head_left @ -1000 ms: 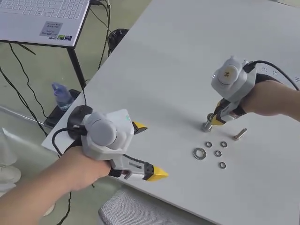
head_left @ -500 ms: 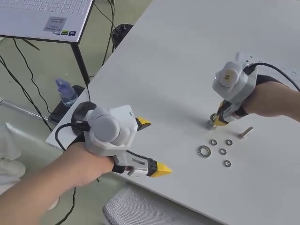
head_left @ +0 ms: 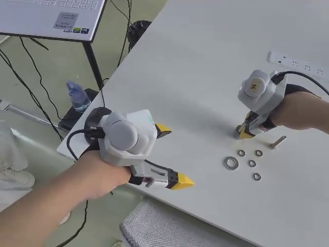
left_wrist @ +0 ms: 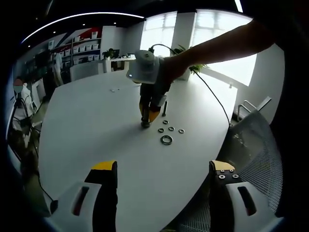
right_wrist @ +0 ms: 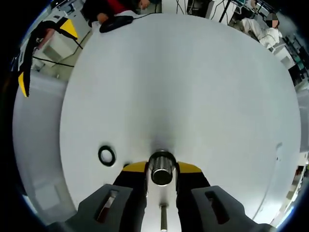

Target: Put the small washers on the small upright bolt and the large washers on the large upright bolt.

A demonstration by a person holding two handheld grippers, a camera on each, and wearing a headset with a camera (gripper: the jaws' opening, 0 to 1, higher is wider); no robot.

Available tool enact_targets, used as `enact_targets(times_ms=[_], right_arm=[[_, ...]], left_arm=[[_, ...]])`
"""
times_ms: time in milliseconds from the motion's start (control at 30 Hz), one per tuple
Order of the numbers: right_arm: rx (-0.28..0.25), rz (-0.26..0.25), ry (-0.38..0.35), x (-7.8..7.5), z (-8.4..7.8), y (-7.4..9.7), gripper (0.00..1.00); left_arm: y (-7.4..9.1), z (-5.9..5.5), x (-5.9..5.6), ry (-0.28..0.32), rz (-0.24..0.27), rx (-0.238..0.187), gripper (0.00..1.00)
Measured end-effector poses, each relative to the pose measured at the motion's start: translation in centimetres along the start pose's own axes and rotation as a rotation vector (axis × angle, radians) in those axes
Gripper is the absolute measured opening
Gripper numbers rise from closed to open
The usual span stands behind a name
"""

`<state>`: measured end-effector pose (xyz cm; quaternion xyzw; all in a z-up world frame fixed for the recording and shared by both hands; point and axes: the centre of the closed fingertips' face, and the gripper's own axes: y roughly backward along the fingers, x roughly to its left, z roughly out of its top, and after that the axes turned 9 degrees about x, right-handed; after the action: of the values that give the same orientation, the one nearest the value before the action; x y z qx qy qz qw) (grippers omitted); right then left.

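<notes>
My right gripper (head_left: pixel 243 133) points down at the table and is shut on the large bolt (right_wrist: pixel 161 169), which stands on end between the yellow fingertips (right_wrist: pixel 135 167). The left gripper view shows the same bolt (left_wrist: pixel 145 123) under that gripper. Just beside it lie one large washer (head_left: pixel 231 163) and several small washers (head_left: pixel 252 163). A small bolt (head_left: pixel 278 141) lies flat to their right. My left gripper (head_left: pixel 175 154) hovers open over the table's near edge, holding nothing, well left of the parts. Its jaws (left_wrist: pixel 163 169) face the large washer (left_wrist: pixel 166 140).
The white table (head_left: pixel 195 77) stretches bare beyond the parts. A power strip (head_left: pixel 295 64) lies at the far right. Off the table's left edge are a laptop (head_left: pixel 51 18) on a stand, cables and a water bottle (head_left: pixel 78 96) on the floor. A mesh chair (head_left: pixel 169 226) sits below the near edge.
The head camera has shifted, sliding the whole scene right. Both grippers hold about the same places relative to the washers, with the right one still shut on the large bolt.
</notes>
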<state>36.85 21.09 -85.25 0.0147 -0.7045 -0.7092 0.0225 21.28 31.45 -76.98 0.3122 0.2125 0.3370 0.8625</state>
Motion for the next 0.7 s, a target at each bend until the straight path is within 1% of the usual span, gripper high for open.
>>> enact_targets(times_ms=[67,300,700], right_arm=[[0.002,-0.003,0.001,0.04,0.05,-0.1,0.22],[0.012,-0.012,-0.002,-0.07,-0.13,-0.81,0.22],[0.018,-0.01,0.01,-0.24,-0.28,-0.88,0.23]], left_arm=[[0.1,0.04,0.03,0.002,0.001,-0.005,0.77],[0.04,-0.36,-0.14,-0.001,-0.002,0.008,0.76],[0.1,-0.4,-0.21,-0.005,-0.003,0.014,0.75]])
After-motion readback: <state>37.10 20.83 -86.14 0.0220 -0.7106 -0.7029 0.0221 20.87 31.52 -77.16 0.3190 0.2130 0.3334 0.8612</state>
